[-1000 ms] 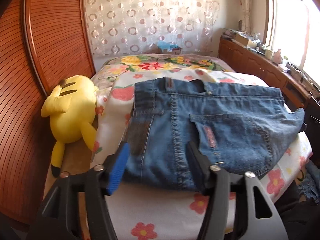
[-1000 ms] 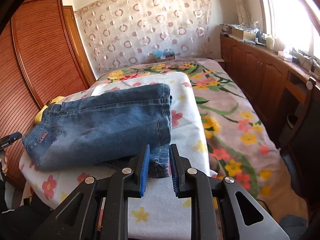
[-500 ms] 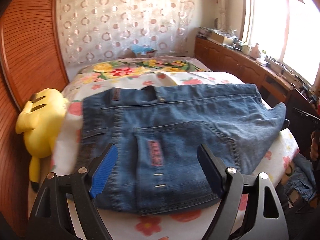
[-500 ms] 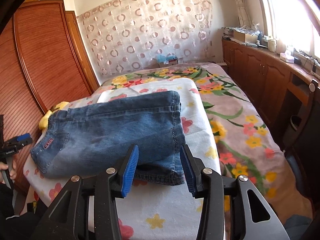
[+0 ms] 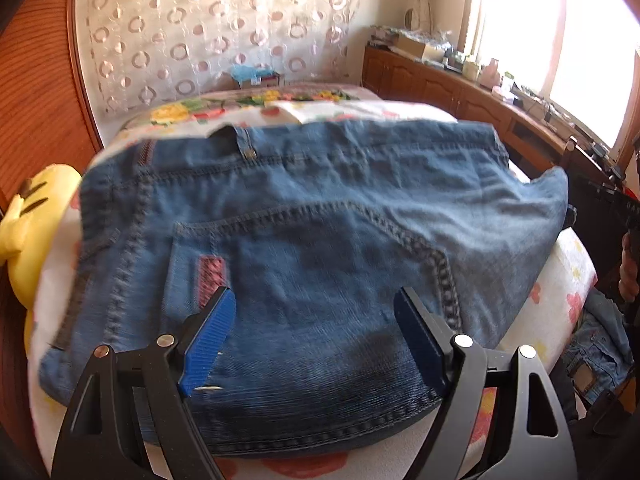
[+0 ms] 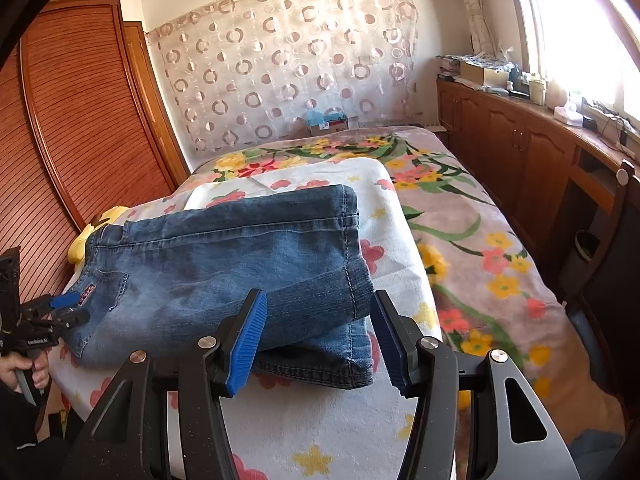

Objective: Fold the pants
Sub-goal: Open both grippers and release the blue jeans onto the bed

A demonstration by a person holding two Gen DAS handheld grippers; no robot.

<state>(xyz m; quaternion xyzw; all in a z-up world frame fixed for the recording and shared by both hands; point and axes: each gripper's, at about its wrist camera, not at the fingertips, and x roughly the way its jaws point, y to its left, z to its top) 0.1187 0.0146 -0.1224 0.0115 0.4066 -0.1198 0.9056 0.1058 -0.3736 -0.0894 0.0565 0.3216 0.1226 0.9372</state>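
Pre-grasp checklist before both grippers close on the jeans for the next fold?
1. left gripper open: ok.
2. right gripper open: ok.
3. Left over the waist end of the jeans: ok.
4. Right lined up with the cuffs: ok.
5. Fingers low enough to pinch denim: cannot tell.
6. Leg edges aligned: not ok, lower cuff sticks out past the upper.
7. yellow plush toy off the denim: ok.
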